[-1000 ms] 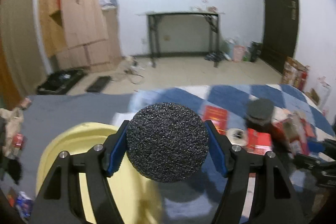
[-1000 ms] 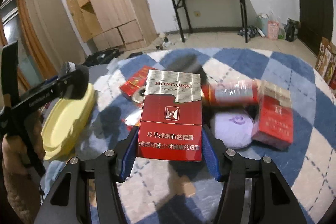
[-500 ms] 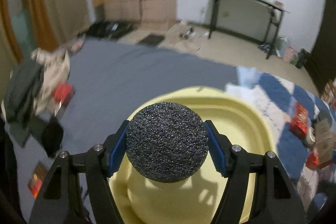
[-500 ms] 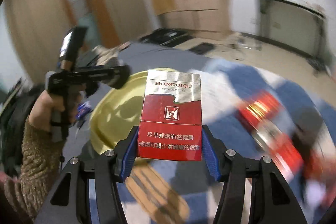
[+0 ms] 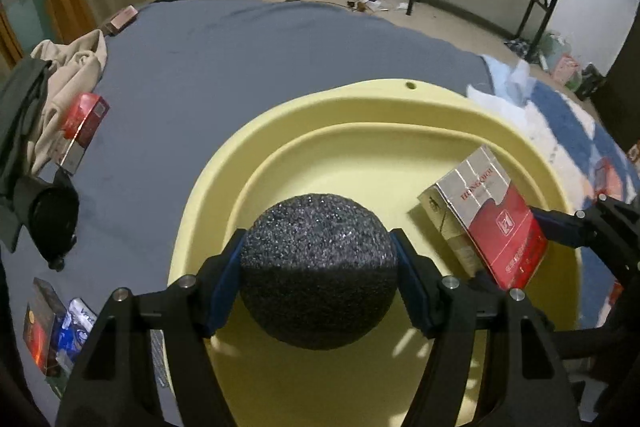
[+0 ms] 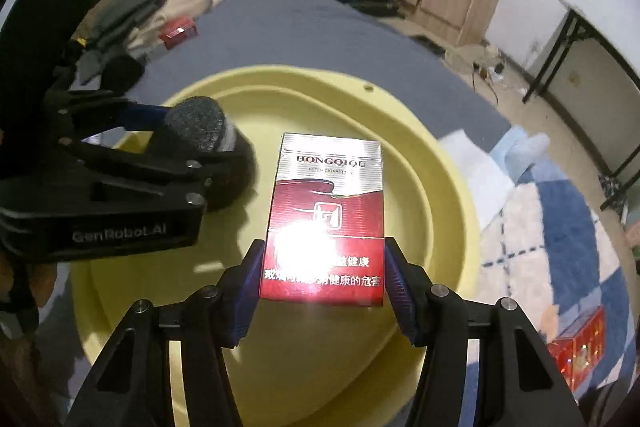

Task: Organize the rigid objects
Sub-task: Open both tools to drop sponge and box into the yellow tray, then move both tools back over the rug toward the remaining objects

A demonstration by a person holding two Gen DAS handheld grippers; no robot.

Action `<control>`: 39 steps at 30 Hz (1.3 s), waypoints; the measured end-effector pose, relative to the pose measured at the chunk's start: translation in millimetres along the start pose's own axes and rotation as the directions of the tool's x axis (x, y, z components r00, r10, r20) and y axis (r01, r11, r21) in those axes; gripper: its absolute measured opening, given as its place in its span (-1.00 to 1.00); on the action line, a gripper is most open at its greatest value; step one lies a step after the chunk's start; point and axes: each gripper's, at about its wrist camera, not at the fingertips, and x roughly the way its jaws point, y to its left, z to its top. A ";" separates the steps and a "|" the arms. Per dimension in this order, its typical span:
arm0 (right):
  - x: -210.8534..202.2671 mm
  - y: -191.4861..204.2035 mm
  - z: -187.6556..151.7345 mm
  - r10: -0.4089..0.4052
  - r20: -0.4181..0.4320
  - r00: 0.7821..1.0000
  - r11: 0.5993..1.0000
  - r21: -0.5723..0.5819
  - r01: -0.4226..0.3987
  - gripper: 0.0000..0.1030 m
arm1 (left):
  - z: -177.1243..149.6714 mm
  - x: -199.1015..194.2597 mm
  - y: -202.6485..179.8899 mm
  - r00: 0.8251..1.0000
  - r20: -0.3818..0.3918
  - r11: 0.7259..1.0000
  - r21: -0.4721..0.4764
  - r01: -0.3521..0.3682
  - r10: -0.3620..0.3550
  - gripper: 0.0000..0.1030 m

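- While the left wrist view looks down along its own fingers, the left claw (image 5: 318, 277) is clamped on a dark, rough foam ball (image 5: 318, 267), one blue pad pressed to each side at the widest part, which is likely why the round thing sits steady.
- Below the ball lies a pale yellow basin (image 5: 400, 115), resting on a grey sheet (image 5: 240, 59) that seems to cover a bed. The ball hangs over the basin's hollow, near the side closest to the camera; whether it touches the bottom cannot be told.
- At the right of this view a red and silver cigarette pack (image 5: 492, 219) is tilted over the basin, held at its red end by the right claw (image 5: 532, 247), which comes in from the right edge.
- Off to the left on the sheet lie a heap of clothes (image 5: 68, 75) and another red pack (image 5: 82, 127), well apart from the basin.

- From the right wrist view, the right claw (image 6: 322, 285) grips the cigarette pack (image 6: 326, 215) by its lower edges, the silver top pointing away, so the whole face stays readable and the pack can be lowered flat.
- The pack hovers over the middle of the basin (image 6: 448, 187). The left claw (image 6: 196, 143) reaches in from the left with the foam ball (image 6: 198, 123), beside the pack and not touching it.
- Both things appear brought over the basin to be dropped in together; neither is released yet.
- A checked blue and white rug (image 6: 560, 235) lies to the right, with a further red box (image 6: 576, 347) on it.
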 end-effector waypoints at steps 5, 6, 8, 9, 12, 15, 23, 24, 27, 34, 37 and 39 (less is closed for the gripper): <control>27.3 -6.4 9.5 0.010 -0.014 1.000 1.000 0.005 -0.010 0.09 | -1.8 8.9 2.8 1.000 -0.014 1.000 -0.023 0.010 -0.011 0.36; 30.7 -5.5 10.1 0.002 -0.013 1.000 1.000 -0.001 -0.002 0.10 | -1.7 8.1 2.2 1.000 -0.010 1.000 -0.027 0.011 -0.012 0.36; 27.6 -2.7 5.5 -0.002 -0.001 1.000 1.000 -0.007 0.002 0.15 | -0.7 5.6 1.4 1.000 -0.010 0.999 -0.029 0.024 -0.025 0.37; 25.3 -1.9 4.3 0.013 0.002 1.000 1.000 -0.012 -0.013 0.20 | 0.1 -0.5 -0.7 1.000 -0.001 1.000 -0.018 0.018 -0.018 0.39; 1.2 -4.9 -2.7 0.048 0.039 0.998 0.999 -0.018 -0.047 0.69 | 7.0 -50.7 -5.1 0.991 0.134 1.000 -0.019 0.021 -0.019 0.88; -67.3 -21.3 -21.6 0.061 0.180 0.982 0.996 0.047 -0.071 0.97 | 7.1 -114.8 -14.9 0.951 0.297 0.995 -0.026 0.100 -0.087 1.00; -266.9 -83.6 -146.1 -0.256 0.337 0.906 0.930 0.340 0.136 0.99 | -20.2 -197.7 -114.1 0.858 0.418 0.947 0.242 0.211 -0.298 1.00; -281.5 -92.5 -166.5 -0.294 0.336 0.895 0.909 0.388 0.153 0.99 | -26.2 -198.9 -131.3 0.850 0.397 0.926 0.293 0.239 -0.345 1.00; -305.3 -126.5 -249.6 -0.360 0.361 0.860 0.819 0.564 0.106 0.99 | -42.4 -188.3 -178.2 0.843 0.307 0.863 0.401 0.307 -0.442 1.00; -307.7 -157.3 -271.4 -0.431 0.315 0.846 0.721 0.684 0.113 0.99 | -59.8 -144.4 -229.8 0.893 0.189 0.826 0.493 0.273 -0.408 1.00; -292.8 -164.1 -270.2 -0.432 0.251 0.866 0.724 0.670 0.167 0.99 | -61.2 -143.2 -230.1 0.888 0.188 0.820 0.499 0.281 -0.419 1.00; -283.0 -178.2 -267.2 -0.408 0.217 0.887 0.725 0.667 0.171 0.99 | -67.0 -142.3 -231.8 0.882 0.189 0.816 0.498 0.293 -0.432 1.00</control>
